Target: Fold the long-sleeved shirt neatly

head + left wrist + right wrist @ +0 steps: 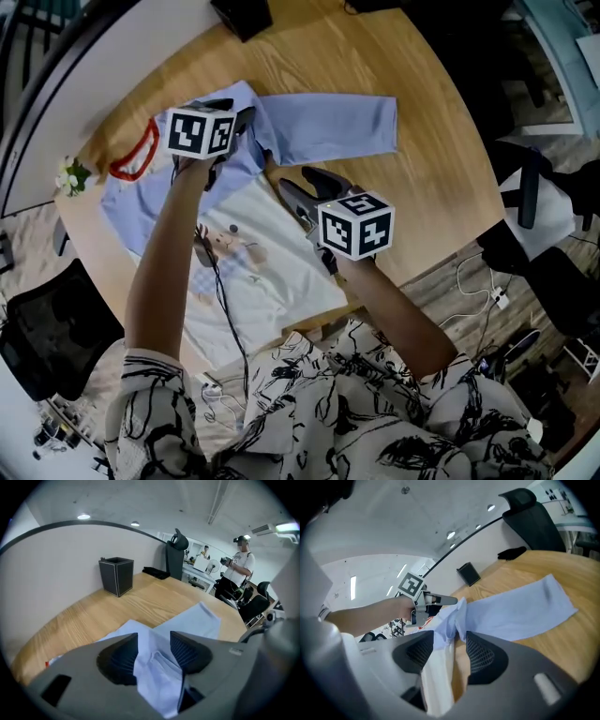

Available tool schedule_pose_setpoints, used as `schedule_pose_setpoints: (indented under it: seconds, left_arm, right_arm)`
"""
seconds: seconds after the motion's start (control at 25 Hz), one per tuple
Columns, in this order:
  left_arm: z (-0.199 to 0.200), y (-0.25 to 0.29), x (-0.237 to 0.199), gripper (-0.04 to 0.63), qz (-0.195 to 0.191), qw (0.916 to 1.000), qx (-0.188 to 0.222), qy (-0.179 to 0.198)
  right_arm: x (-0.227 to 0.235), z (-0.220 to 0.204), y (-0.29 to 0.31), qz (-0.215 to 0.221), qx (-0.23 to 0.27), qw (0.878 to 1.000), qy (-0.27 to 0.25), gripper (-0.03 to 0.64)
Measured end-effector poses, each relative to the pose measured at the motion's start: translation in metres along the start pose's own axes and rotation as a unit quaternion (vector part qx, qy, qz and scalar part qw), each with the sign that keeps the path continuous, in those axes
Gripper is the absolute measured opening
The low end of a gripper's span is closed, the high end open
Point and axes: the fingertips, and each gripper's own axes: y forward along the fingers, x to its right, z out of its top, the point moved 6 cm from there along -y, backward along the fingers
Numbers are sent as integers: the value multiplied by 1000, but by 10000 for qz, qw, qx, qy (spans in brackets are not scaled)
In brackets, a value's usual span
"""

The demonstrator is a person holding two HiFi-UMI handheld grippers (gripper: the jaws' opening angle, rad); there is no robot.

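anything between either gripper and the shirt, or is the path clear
Nothing visible does. Folds of the shirt lie between the open jaws of the left gripper and the right gripper. The black box stands far back on the table, clear of it.

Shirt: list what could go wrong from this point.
1. Cloth of the shirt is bunched between the open jaws of the left hand-held gripper and the right hand-held gripper. Pulling away could snag it and spoil the fold.
2. The sleeve lies out flat from a puckered shoulder, so a crooked crease may set there.
3. The black cable crosses the shirt and might drag it.
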Motion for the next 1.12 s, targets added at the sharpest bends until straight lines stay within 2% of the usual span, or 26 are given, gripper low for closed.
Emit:
schedule_pose_setpoints:
  seconds: [0.16,0.28,0.44,0.56,0.68,0.8,1.0,1.12]
  left_arm:
    - [23,-1,17,243,19,9989,243,399]
    - [49,-1,49,258,-135,9947,406,938]
    - [79,12,104,268,-427,9809,512,1827]
    - [94,31,143,268,-677,9716,572,2194]
    - [103,60,179,268,-992,9646,521,2389]
    - [105,97,209,256,-1334,9588,360,2483]
    - [104,150,230,243,-1692,9563,108,2380]
    - [106,168,235,239,-1869,9516,-87,2439]
  right_arm:
    - [38,18,-32,-637,399,9970,-193,252]
    - [70,25,-50,-1072,601,9924,-43,272]
    - [111,27,-78,-1676,762,9829,23,291]
    - [139,28,-97,-2126,742,9743,-37,290]
    - [159,25,-103,-2426,619,9681,92,276]
    - [170,26,-100,-2583,558,9643,178,233]
    - [178,25,-86,-2736,298,9612,205,198]
    - [182,24,-82,-2811,238,9592,192,195]
